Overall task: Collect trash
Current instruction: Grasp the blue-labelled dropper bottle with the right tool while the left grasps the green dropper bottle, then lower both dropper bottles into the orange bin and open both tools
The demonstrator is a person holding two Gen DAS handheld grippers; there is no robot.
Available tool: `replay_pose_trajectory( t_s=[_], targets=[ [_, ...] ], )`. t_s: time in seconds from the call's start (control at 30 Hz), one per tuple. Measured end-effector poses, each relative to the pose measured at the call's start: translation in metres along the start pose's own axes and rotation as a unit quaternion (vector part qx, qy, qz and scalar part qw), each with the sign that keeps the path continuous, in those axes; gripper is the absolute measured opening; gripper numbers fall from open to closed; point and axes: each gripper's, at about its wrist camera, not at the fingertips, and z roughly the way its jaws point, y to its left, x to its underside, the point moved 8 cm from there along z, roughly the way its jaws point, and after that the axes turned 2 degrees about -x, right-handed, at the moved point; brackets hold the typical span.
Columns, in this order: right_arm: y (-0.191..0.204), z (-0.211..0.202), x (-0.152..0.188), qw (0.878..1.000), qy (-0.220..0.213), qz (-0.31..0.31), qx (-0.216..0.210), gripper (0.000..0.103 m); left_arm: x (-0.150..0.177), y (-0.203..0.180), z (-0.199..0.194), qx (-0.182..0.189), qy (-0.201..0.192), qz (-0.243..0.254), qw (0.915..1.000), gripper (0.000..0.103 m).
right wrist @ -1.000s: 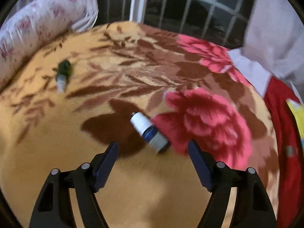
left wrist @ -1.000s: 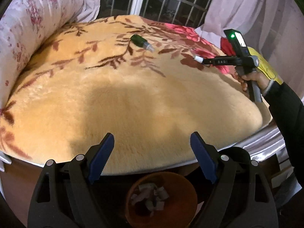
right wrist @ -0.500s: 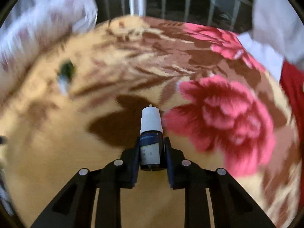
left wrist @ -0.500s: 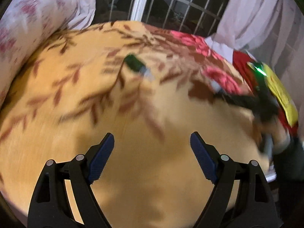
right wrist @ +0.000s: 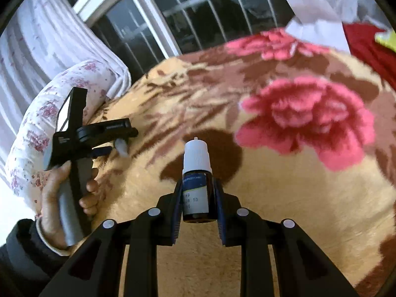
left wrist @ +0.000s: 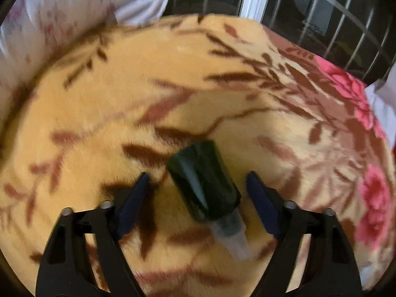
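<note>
Since a second ago the left tool (left wrist: 196,193) has closed in on the green dropper bottle (left wrist: 204,180), which now lies at lower centre between its spread jaws, long axis slanting, clear cap toward the camera, resting on the bed blanket (left wrist: 123,94). Right view: the right tool (right wrist: 199,198) is clenched on the brown dropper bottle (right wrist: 196,180), upright at frame centre, lifted above the blanket.

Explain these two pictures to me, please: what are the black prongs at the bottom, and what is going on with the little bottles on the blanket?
No robot here: a person holds a hand tool with a two-finger gripper in each hand, and a camera on each looks forward along its fingers. The black prongs are those fingers.

In the left camera's picture, the left gripper is open around a dark green dropper bottle lying on the floral fleece blanket, not yet gripped.

In the right camera's picture, the right gripper is shut on a small brown dropper bottle with a white cap, held upright. At left you see the person's left hand holding the other tool, with a flowered pillow behind.
</note>
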Motion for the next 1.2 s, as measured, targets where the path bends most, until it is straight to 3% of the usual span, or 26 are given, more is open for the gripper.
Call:
replay_pose_trajectory(
  t_s=[0.03,0.27,0.4,0.6,0.8,0.97,1.2],
  targets=[
    [0.0,0.0,0.0,1.0,-0.001,0.002,-0.002,0.024,0.0,-0.004,-0.002,-0.002,-0.008,0.015,0.9999,0.047],
    [-0.003,-0.004,-0.001,1.0,-0.015,0.007,0.0,0.024,0.005,0.001,-0.02,0.031,-0.027,0.02,0.9989,0.043],
    [-0.007,-0.003,0.0,1.0,-0.011,0.012,0.006,0.024,0.012,0.0,-0.051,0.041,-0.059,0.052,0.9961,0.042],
    [-0.012,-0.006,0.001,0.999,-0.015,0.018,0.035,0.024,0.058,0.016,-0.125,0.076,-0.097,0.111,0.9862,0.042],
    [0.007,-0.038,0.004,0.996,-0.06,0.002,0.07,0.024,0.128,0.049,-0.192,0.121,-0.102,0.14,0.9775,0.042],
    [0.059,-0.076,0.049,0.996,-0.072,-0.025,0.055,0.024,0.194,0.079,-0.221,0.131,-0.095,0.165,0.9728,0.042],
    [0.127,-0.127,0.143,0.995,-0.079,-0.057,0.032,0.024,0.267,0.121,-0.215,0.13,-0.06,0.178,0.9736,0.043]
  ],
)
